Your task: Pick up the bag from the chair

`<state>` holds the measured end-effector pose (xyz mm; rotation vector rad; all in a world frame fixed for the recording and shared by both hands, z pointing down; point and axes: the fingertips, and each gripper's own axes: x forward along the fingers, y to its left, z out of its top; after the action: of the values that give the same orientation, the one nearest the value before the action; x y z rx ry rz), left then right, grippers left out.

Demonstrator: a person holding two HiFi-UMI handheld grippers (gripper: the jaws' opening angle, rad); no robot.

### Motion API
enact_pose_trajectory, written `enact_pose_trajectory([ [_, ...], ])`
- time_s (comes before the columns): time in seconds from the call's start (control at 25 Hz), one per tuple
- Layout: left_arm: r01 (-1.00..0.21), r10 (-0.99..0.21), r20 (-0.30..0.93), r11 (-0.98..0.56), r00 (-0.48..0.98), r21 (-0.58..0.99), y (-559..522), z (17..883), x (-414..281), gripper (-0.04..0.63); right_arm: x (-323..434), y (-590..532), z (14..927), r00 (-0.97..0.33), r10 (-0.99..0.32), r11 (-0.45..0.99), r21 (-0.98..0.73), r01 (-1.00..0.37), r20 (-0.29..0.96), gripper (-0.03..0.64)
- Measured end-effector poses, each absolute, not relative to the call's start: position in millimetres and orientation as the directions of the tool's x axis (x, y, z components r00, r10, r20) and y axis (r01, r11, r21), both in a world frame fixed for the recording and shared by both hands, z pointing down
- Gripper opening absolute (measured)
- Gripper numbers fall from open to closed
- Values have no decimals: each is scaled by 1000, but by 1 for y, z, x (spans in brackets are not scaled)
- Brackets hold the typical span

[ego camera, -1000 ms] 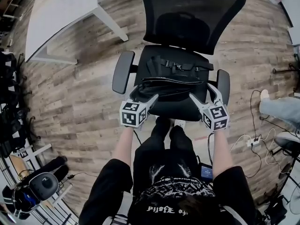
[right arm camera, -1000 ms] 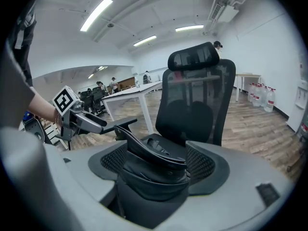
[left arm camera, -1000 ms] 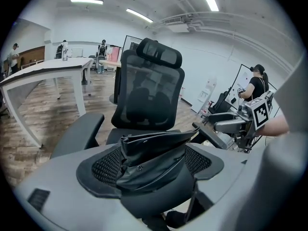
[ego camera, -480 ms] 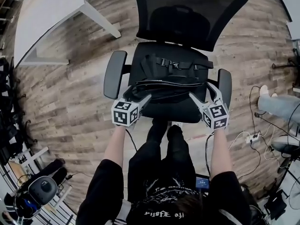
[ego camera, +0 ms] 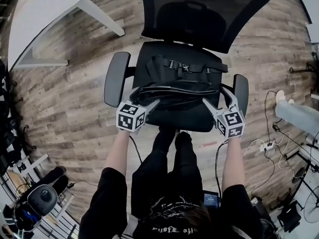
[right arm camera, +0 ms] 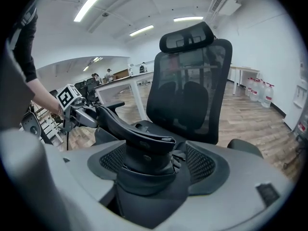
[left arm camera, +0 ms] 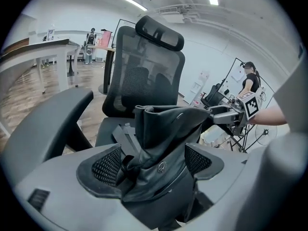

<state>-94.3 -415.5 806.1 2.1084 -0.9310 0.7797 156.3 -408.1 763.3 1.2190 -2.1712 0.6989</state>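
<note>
A black bag (ego camera: 177,86) with straps and buckles lies on the seat of a black mesh office chair (ego camera: 204,14). My left gripper (ego camera: 144,97) is shut on the bag's left end, and black fabric (left arm camera: 159,143) bunches between its jaws. At the other end my right gripper (ego camera: 215,99) is shut on the bag (right arm camera: 144,148). The near edge of the bag stretches between the two grippers and looks lifted off the seat. From each gripper view the other gripper shows across the bag: the right gripper (left arm camera: 231,117) and the left gripper (right arm camera: 79,113).
The chair's armrests (ego camera: 114,78) flank the bag on both sides. A white table (ego camera: 45,24) stands at the back left on the wood floor. Cables and a power strip (ego camera: 269,146) lie on the floor to the right. The person's legs (ego camera: 167,158) stand just before the seat.
Both grippers stay shut on the bag's ends. The left gripper has drifted left and slightly up, and the bag's near edge is pulled tauter between them.
</note>
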Motion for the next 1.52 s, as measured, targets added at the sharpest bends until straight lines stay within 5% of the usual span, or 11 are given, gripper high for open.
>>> enact_pose_trajectory([
  [0.56,-665,-309,690,-670,654,330,-428,839,-68,420,128,-426,811,-561,-488,582,-229,-780,669,403],
  [0.76,-647,-306,672,-683,674,337,-432,836,-58,417,121,-436,808,-568,-571,490,-310,-815,592,377],
  [0.92,-645,-295,701,-703,649,301,-429,838,-57,226,123,-438,805,-534,-592,460,-290,-839,604,290],
  [1.04,-659,-296,701,-679,649,323,-424,836,-55,160,125,-438,803,-499,-613,413,-290,-863,613,234],
  [1.52,-692,-309,703,-631,640,352,-402,795,-59,80,119,-413,761,-469,-637,342,-322,-883,612,169],
])
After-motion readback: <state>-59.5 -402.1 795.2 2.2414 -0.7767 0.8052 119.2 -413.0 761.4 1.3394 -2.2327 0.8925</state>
